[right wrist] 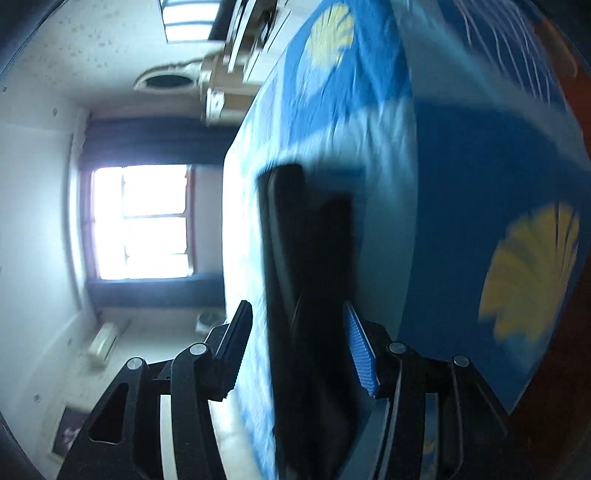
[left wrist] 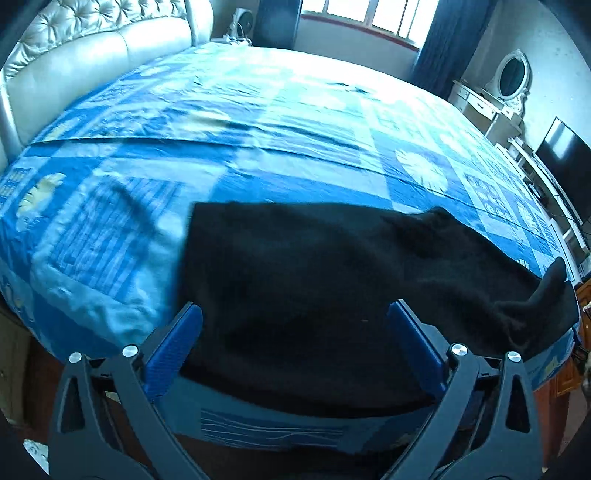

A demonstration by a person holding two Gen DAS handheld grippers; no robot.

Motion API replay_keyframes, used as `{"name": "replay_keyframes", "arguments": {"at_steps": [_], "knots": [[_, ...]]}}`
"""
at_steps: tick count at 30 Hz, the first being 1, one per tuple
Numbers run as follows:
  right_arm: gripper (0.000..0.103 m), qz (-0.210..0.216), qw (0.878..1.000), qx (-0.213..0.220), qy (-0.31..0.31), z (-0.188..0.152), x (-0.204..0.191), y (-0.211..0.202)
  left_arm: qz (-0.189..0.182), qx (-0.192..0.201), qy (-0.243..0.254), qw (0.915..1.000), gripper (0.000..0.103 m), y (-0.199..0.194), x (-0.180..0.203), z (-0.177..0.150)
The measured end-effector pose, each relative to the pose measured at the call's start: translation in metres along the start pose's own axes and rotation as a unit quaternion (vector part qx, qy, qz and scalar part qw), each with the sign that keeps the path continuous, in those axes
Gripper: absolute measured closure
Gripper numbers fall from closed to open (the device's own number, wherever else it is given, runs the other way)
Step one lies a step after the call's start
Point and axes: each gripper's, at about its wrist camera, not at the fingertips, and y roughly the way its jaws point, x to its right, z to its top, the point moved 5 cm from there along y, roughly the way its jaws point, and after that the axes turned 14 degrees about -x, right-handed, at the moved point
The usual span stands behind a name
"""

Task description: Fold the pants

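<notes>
Black and soft, the pants (left wrist: 332, 280) lie folded on the bed, close to its near edge, and their long axis runs across the left wrist view, from a straight, squared-off end on the left to a looser end on the right. That right end is untidy: a flap of cloth stands up in a small peak near the bed's right edge, with another low ridge behind it. The rest is flat, dark and almost featureless, with no seams or pockets to make out.

Left gripper (left wrist: 295, 314) hangs spread wide and released, its blue pads (left wrist: 173, 347) well apart, one at each side of the near part of the pants, with nothing pressed between them. Looking along its fingers, the cloth fills the gap and runs on past the right finger.

Right gripper (right wrist: 297, 325) is rolled over, so the room appears turned on its side and much is blurred. Its jaws stand part open, and the pants (right wrist: 306, 258) show as a dark strip running away between the pads, which do not press on it.

Beyond the pants stretches the blue patchwork bedspread (left wrist: 258, 147) with pale shell prints, then a cream padded headboard (left wrist: 92, 48), a bright window (left wrist: 369, 18) and a white dresser (left wrist: 491, 99).
</notes>
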Motion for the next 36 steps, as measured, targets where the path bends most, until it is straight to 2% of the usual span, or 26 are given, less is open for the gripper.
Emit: {"name": "replay_keyframes", "arguments": {"at_steps": [3,6,8,10,14,18,19,20,22,23,30,33,36], "knots": [[0.051,-0.035,0.999,0.022,0.0,0.018,0.001,0.007,0.006,-0.007,-0.005,0.9999,0.002,0.009,0.012,-0.004],[0.054,-0.056,0.997,0.038,0.034,0.034,0.017,0.011,0.006,-0.016,-0.011,0.9998,0.002,0.016,0.015,-0.008],[0.067,-0.051,0.996,0.035,0.063,0.029,0.029,0.024,-0.002,-0.022,-0.02,0.9995,0.002,0.021,0.014,-0.011],[0.069,-0.043,0.995,0.038,0.076,0.029,0.034,0.022,-0.008,-0.029,-0.031,0.9991,0.002,0.025,0.014,-0.014],[0.067,-0.078,0.995,0.03,0.05,0.032,0.026,0.026,-0.022,-0.043,-0.054,0.9974,0.002,0.033,0.013,-0.018],[0.067,-0.151,0.988,0.022,-0.012,0.034,0.007,0.03,-0.014,-0.039,-0.052,0.9978,0.002,0.033,0.015,-0.017],[0.068,-0.162,0.986,0.021,-0.024,0.034,0.005,0.032,-0.012,-0.037,-0.05,0.998,0.002,0.032,0.016,-0.017],[0.075,-0.17,0.985,0.017,-0.034,0.032,0.003,0.033,-0.012,-0.037,-0.049,0.9981,0.002,0.032,0.017,-0.017],[0.09,-0.169,0.984,-0.004,-0.047,0.03,0.001,0.036,-0.012,-0.039,-0.048,0.998,0.002,0.032,0.017,-0.018],[0.092,-0.165,0.985,-0.01,-0.049,0.033,0.003,0.037,-0.011,-0.04,-0.048,0.998,0.002,0.033,0.017,-0.018],[0.093,-0.142,0.987,0.013,-0.079,0.038,-0.011,0.006,-0.009,-0.043,-0.057,0.9974,0.002,0.033,0.012,-0.018],[0.093,-0.157,0.98,0.044,-0.112,0.041,-0.021,-0.02,-0.009,-0.045,-0.058,0.9973,0.002,0.034,0.011,-0.019],[0.093,-0.182,0.973,0.072,-0.124,0.063,-0.022,-0.038,-0.004,-0.043,-0.056,0.9975,0.002,0.035,0.01,-0.019]]}}
